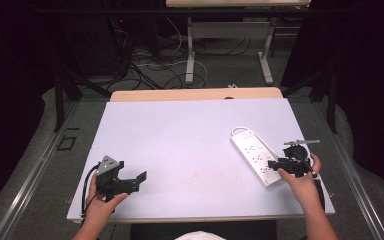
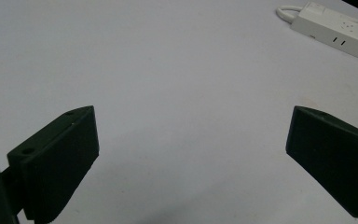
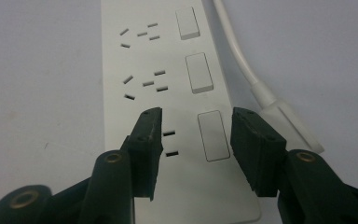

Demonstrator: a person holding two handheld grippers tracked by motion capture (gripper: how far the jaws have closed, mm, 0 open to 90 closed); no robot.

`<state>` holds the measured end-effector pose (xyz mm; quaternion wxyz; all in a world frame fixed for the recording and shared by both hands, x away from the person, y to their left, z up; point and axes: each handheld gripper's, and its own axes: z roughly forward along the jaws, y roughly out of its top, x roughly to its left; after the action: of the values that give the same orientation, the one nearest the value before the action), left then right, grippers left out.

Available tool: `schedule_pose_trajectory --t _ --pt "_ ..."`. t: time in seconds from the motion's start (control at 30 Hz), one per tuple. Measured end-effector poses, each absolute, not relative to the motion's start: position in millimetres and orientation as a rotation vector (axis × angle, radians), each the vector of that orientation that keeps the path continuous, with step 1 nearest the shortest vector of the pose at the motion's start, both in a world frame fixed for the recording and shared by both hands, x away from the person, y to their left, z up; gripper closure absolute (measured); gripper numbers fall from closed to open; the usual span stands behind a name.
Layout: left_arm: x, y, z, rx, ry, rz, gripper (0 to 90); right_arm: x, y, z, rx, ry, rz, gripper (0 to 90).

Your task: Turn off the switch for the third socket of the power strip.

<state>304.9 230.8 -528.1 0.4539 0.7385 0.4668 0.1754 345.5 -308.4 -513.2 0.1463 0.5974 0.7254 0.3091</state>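
White counter (image 1: 180,150) carries a power strip (image 1: 254,156) near its right edge. Right hand-held gripper (image 3: 196,140), half open, hovers over its nearest rocker switch (image 3: 213,136), seemingly untouched; descend squarely. Left hand-held gripper (image 2: 191,154) gapes empty.

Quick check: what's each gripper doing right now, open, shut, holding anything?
Left gripper: open wide, empty, over bare table.
Right gripper: open, holding nothing, jaws over the near end of the white power strip.
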Motion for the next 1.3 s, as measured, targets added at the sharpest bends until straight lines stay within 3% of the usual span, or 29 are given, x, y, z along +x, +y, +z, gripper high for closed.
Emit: schedule_pose_trajectory --t 0.43,0.7,1.1,1.3 --pt "304.2 231.8 -528.7 1.813 1.169 0.425 2.4 348.7 -293.2 -503.1 1.628 2.145 0.921 49.2" --pt "303.6 232.2 -528.4 1.813 1.167 0.427 2.5 344.7 -277.7 -495.4 1.553 2.178 0.942 39.7" --pt "303.4 230.5 -528.7 1.816 1.162 0.424 2.5 327.2 -248.2 -474.1 1.387 2.211 1.057 38.0" --pt "302.8 230.1 -528.9 1.818 1.161 0.422 2.5 321.5 -233.6 -471.6 1.333 2.217 1.081 20.3"
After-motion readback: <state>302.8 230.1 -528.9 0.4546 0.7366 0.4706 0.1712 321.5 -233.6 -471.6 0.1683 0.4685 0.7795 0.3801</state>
